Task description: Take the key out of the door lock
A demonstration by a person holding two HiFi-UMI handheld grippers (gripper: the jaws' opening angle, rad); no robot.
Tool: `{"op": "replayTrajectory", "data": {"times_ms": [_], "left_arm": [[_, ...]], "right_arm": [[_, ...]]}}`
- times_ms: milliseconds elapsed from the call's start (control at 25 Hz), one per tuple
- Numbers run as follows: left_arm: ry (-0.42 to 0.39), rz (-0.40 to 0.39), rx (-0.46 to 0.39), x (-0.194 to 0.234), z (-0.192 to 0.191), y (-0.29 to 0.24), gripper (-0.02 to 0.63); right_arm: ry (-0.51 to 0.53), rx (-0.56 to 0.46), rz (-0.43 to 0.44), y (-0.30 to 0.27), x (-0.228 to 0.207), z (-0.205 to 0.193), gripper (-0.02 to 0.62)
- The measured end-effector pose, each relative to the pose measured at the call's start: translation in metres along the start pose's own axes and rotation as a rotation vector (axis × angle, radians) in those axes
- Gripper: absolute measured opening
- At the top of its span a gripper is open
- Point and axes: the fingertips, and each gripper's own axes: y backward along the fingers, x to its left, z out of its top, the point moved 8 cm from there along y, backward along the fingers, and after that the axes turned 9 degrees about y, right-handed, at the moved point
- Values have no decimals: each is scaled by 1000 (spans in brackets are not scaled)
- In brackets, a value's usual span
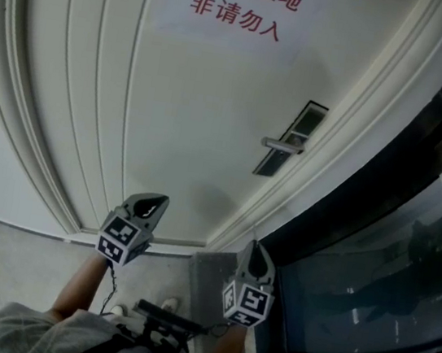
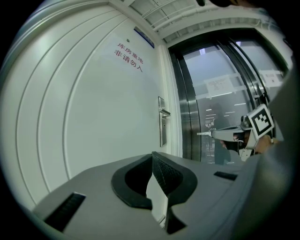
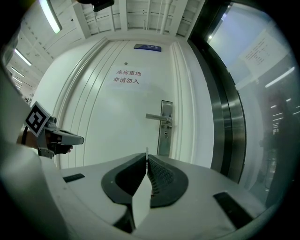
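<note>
A white door (image 1: pixel 189 117) carries a metal lock plate (image 1: pixel 290 141) with a lever handle (image 1: pixel 281 146) near its right edge. In the right gripper view, a small dark spot sits on the lock plate (image 3: pixel 165 127) below the handle (image 3: pixel 157 117). It is too small to tell whether it is a key. My left gripper (image 1: pixel 151 205) and right gripper (image 1: pixel 254 252) hang low, well short of the door, both shut with nothing between the jaws. The left gripper (image 2: pixel 152 157) points at the door panel left of the lock. The right gripper (image 3: pixel 146 157) points roughly toward the lock plate.
Red characters (image 1: pixel 245 2) are printed high on the door. A dark metal and glass wall (image 1: pixel 373 260) runs along the right of the door frame. A blue sign (image 3: pixel 147 47) hangs above the door. Below are the person's arms and a pale floor (image 1: pixel 10 263).
</note>
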Motion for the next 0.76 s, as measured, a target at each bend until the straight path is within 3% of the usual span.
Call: {"op": "replayTrajectory", "data": {"times_ms": [760], "left_arm": [[2, 3, -5, 1, 1, 4, 5]], "right_arm": [[4, -6, 24, -1, 8, 5, 18]]}}
